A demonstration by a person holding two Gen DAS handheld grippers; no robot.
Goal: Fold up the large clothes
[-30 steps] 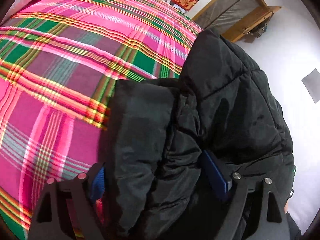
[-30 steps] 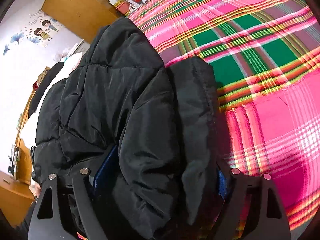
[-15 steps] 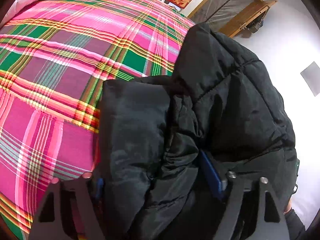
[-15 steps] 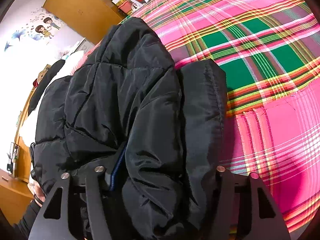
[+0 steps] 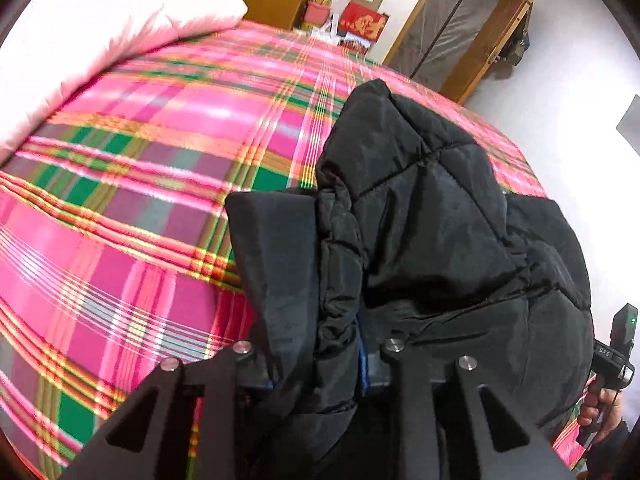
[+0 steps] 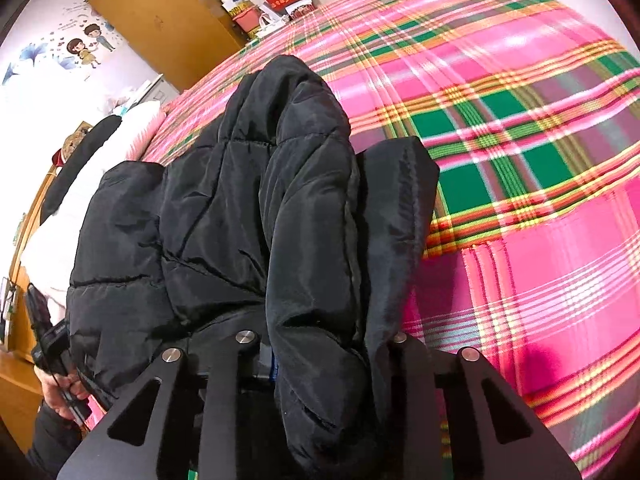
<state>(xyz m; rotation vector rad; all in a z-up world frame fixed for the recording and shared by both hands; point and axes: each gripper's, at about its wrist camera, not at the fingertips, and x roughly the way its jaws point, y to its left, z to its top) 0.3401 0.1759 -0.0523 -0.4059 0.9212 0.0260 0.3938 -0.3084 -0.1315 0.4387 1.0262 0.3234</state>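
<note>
A black puffer jacket [image 5: 420,220] lies bunched on a bed with a pink and green plaid cover [image 5: 140,200]. My left gripper [image 5: 316,364] is closing, and its blue pads pinch a thick fold at the jacket's left edge. In the right wrist view the same jacket [image 6: 240,208] fills the middle. My right gripper [image 6: 330,352] is closing too, with a padded fold at the jacket's right edge squeezed between its pads. Both edges are raised off the plaid cover [image 6: 520,160]. The jacket's underside is hidden.
A pale pink duvet [image 5: 100,32] lies at the bed's far left. Beyond the bed stand a wooden wardrobe [image 6: 160,20], red boxes [image 5: 364,24] and a wooden door [image 5: 460,28]. A hand holding the other gripper's handle [image 5: 616,352] shows at the right edge.
Both grippers went from wide around the jacket's edges to pinched on the folds. Both have risen and lifted the jacket's edges; more of the room shows behind the bed.
</note>
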